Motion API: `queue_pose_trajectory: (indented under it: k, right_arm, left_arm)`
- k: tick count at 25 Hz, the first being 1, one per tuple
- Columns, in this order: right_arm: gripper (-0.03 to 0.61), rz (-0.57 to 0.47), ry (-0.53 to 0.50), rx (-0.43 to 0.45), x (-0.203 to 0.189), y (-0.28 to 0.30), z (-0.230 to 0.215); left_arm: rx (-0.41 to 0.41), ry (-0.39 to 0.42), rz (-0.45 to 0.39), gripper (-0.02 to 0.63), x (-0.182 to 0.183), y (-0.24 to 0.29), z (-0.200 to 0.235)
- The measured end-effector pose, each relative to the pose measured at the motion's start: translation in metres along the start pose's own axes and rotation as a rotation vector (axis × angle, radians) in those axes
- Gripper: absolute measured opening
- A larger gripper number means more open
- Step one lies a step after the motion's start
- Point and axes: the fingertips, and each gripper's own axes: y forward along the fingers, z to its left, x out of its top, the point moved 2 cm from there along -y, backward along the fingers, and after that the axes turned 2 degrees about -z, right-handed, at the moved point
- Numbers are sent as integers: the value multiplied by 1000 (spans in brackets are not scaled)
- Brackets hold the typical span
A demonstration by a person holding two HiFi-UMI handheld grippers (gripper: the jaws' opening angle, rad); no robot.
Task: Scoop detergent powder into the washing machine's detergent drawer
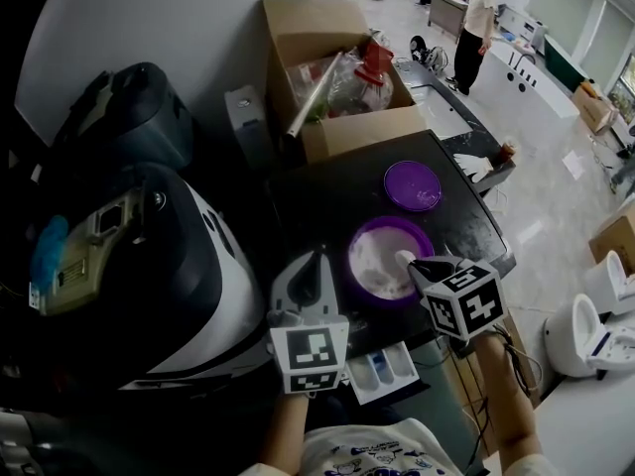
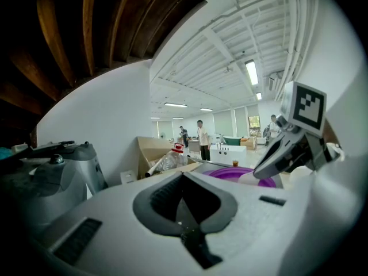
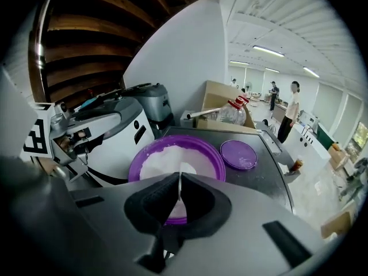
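The right gripper (image 1: pixel 416 264) is hiding the scoop's (image 1: pixel 402 258) handle and the purple tub's (image 1: pixel 389 222) rim at four o'clock.

Purple tub (image 1: pixel 353 264) and lid (image 1: pixel 413 184): glossy plastic. Powder (image 1: pixel 377 256): matt, grainy. Scoop (image 1: pixel 404 258): white plastic. Box (image 1: pixel 362 132): matt cardboard.

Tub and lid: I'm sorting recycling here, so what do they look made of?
Tub: probably plastic, going by its uniform purple colour and smooth, thin rim. Lid: likely the same plastic, a matching purple, flat, with a slight sheen.
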Motion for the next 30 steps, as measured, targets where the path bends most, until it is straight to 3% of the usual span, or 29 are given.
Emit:
queue_pose_trajectory:
  k: [13, 30]
  right_arm:
    - [21, 128, -70, 64, -4, 18, -1]
    - [21, 203, -135, 107, -10, 23, 9]
  left_arm:
    - [3, -1, 0, 2, -3, -2, 3]
    - [1, -9, 5, 2, -6, -4, 5]
